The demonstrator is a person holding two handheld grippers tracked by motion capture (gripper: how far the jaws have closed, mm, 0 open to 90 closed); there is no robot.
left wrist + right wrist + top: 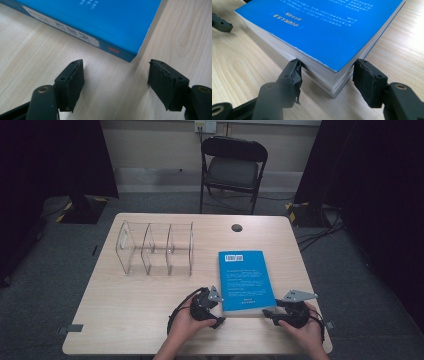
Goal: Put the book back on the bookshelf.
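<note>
Blue book (246, 281) lies flat at the table's (150, 315) five o'clock. Your right gripper (327, 72) straddles its near corner, jaws not clamped; left gripper (116, 75) gapes empty. Square both before squeezing.

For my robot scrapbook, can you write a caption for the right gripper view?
Right gripper straddles the near corner of a thick blue paperback book lying on the pale wooden table.

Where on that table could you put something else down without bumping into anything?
Bare wood lies along the table's near left, between the clear divider rack and the near edge, and in the far right corner beyond the blue book, past the small dark disc. It is crowded at the book's near corners, where the left hand-held gripper and right hand-held gripper sit.
</note>
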